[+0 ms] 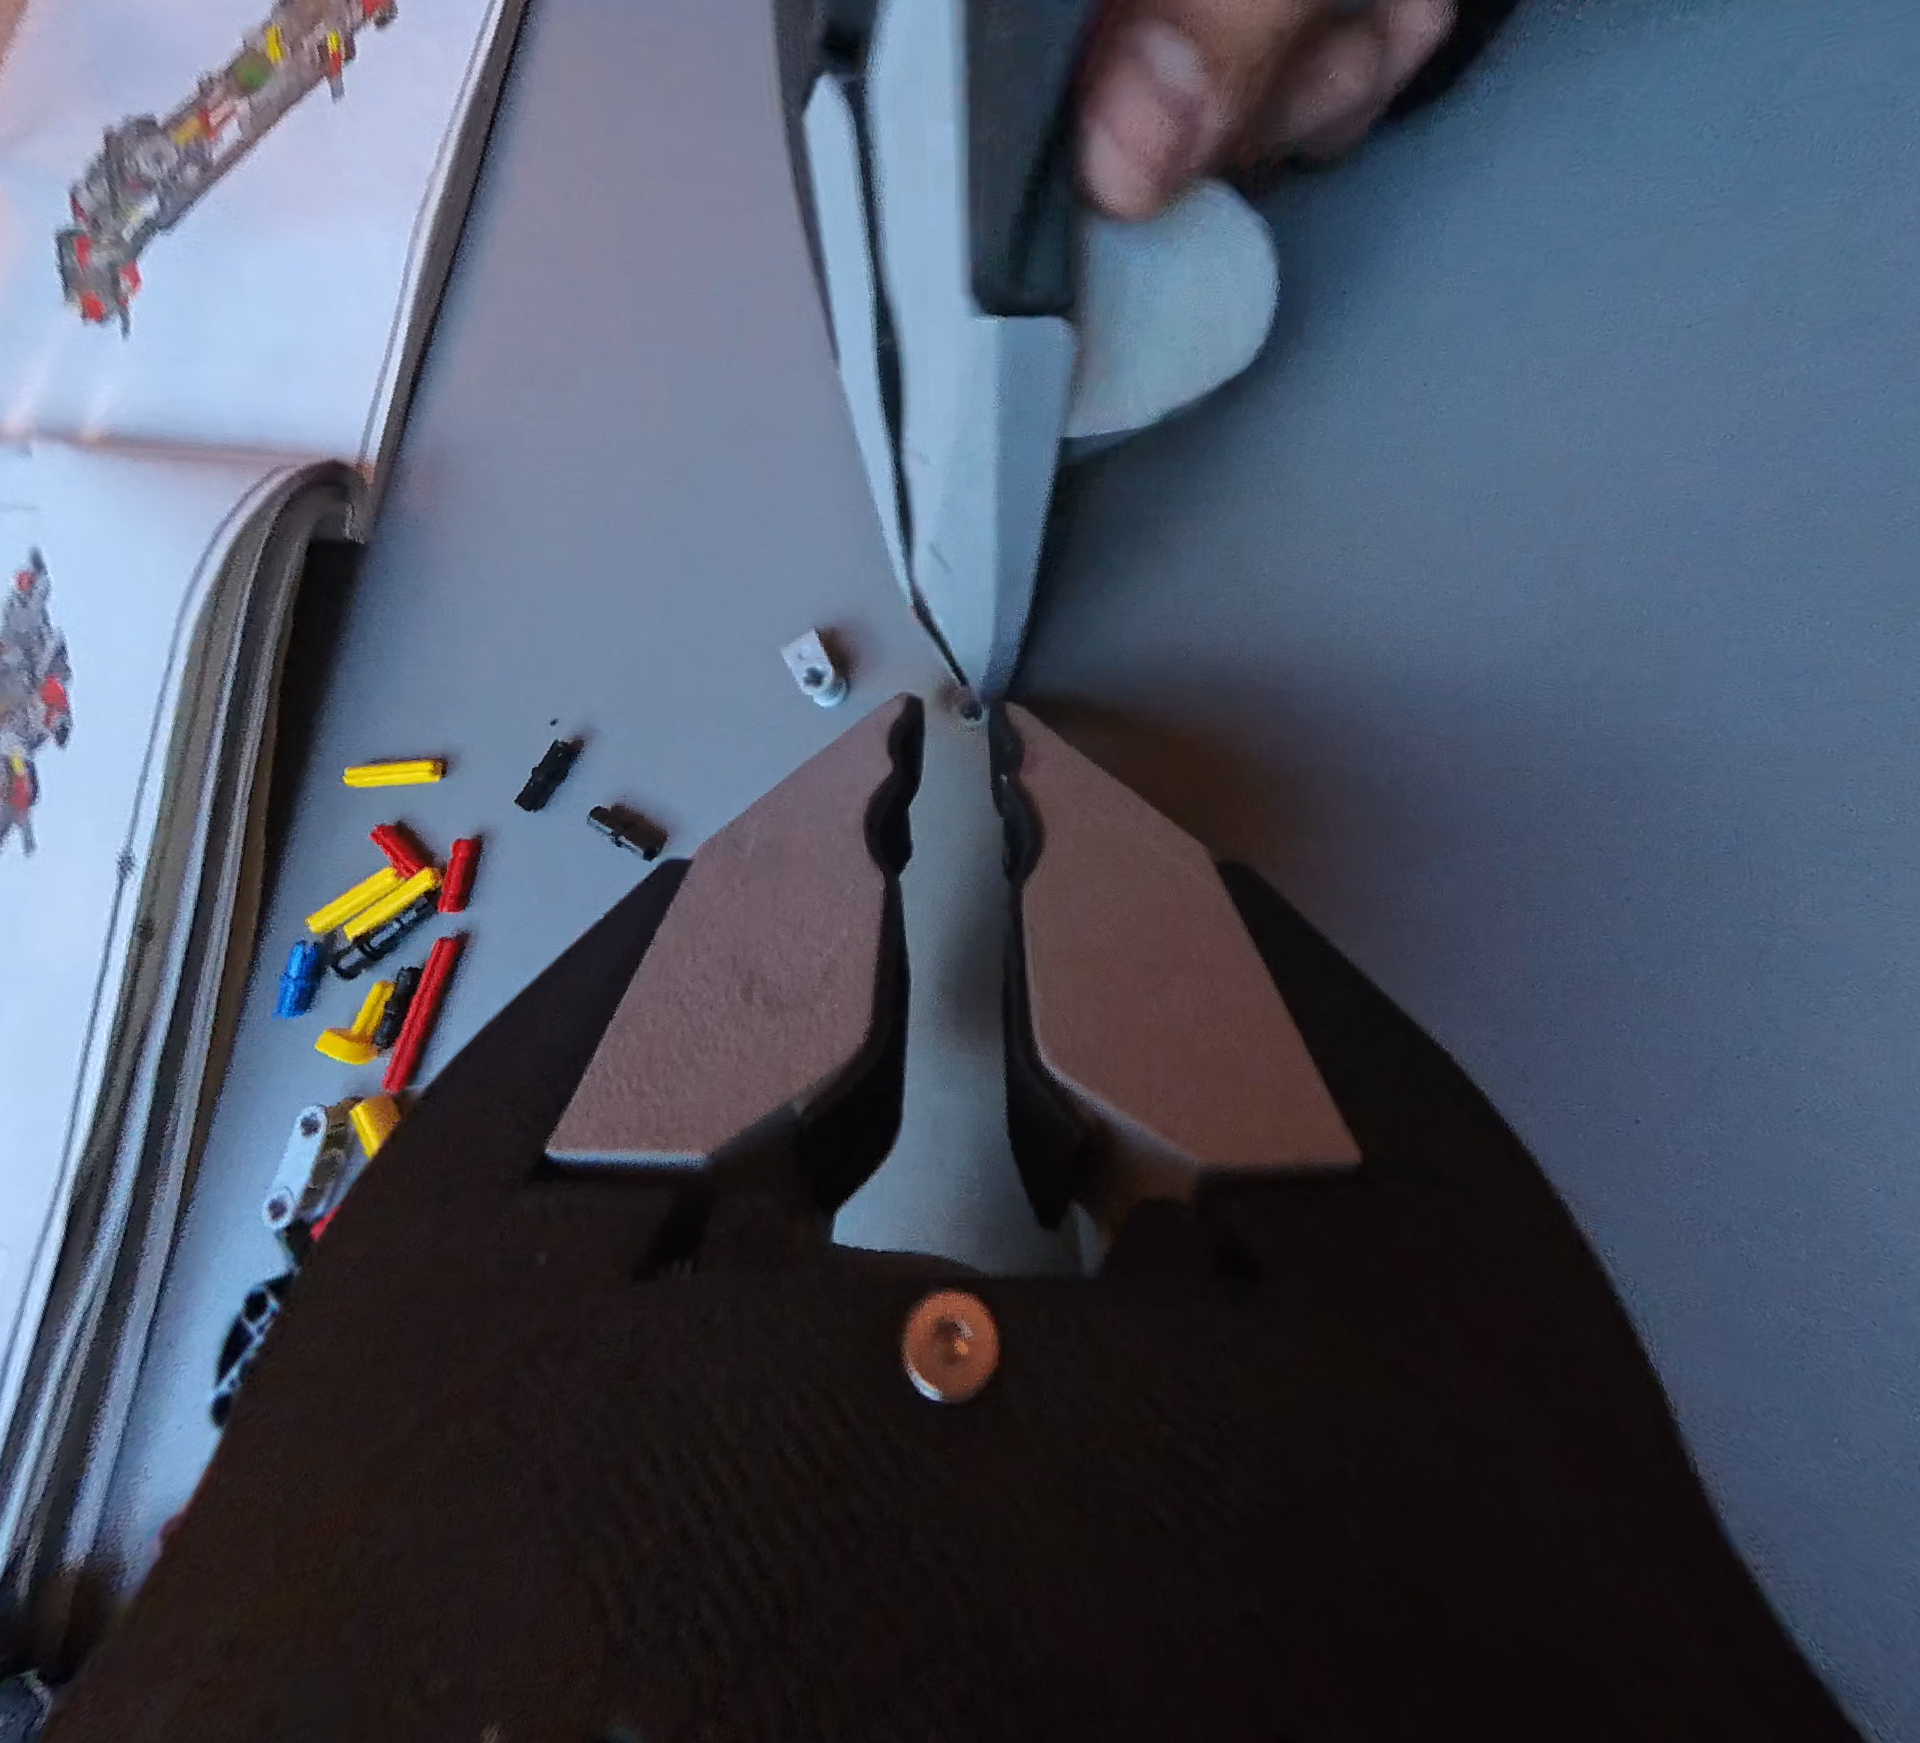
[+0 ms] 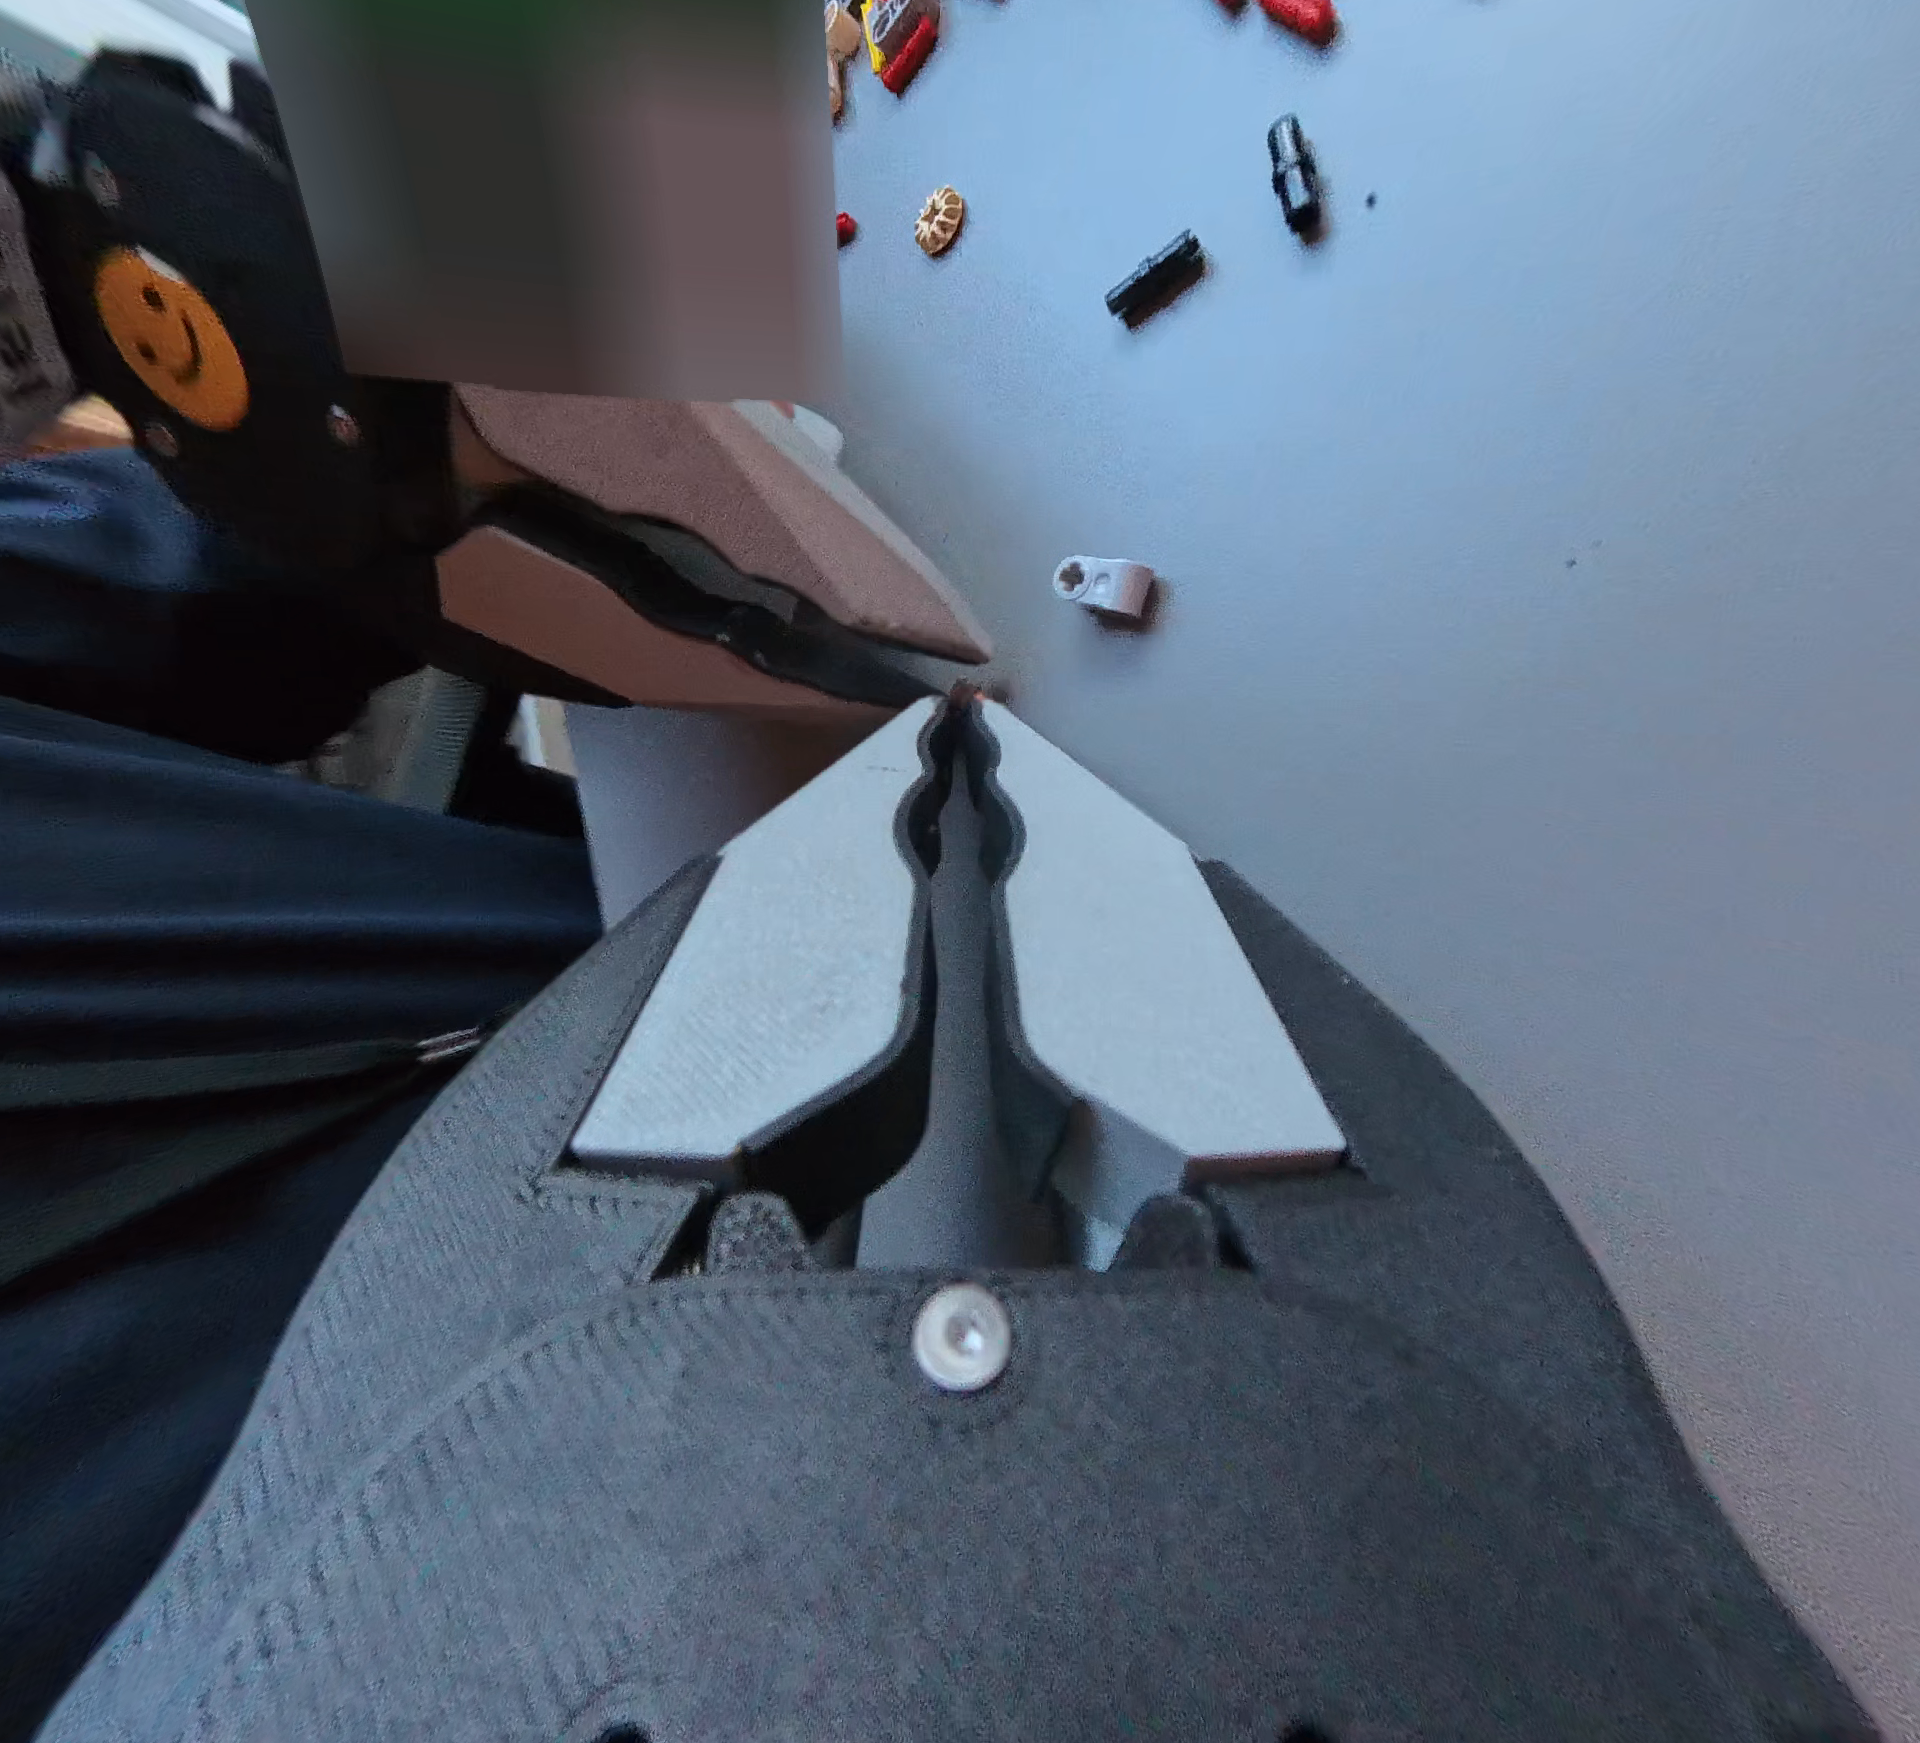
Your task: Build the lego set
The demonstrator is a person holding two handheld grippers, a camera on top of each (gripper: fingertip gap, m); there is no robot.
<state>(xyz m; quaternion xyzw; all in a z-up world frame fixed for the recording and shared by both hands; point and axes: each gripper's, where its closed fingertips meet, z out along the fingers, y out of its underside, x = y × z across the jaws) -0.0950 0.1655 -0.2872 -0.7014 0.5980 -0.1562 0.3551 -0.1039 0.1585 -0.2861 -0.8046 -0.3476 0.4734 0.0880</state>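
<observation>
Left wrist view: the left gripper (image 1: 956, 717) has its brown fingers slightly apart with nothing pinched, tips right at a tiny piece (image 1: 971, 709) the grey right gripper (image 1: 966, 691) pinches, well in from the table (image 1: 1558, 758) edge, probably handing it over.

Right wrist view: right gripper (image 2: 961, 706) is clamped on that tiny piece (image 2: 966, 694); a grey connector (image 2: 1107, 590) lies nearby.

L gripper (image 1: 956, 717) and R gripper (image 1: 971, 701) meet tip to tip over the tabletop (image 1: 1507, 758), a tiny part (image 1: 971, 709) at R's tips. Just left of the tips lies a small connector (image 1: 814, 663); further left, two pins (image 1: 548, 774), then a pile of pegs (image 1: 390, 924). An open booklet (image 1: 208, 239) lies at the far left edge.
</observation>
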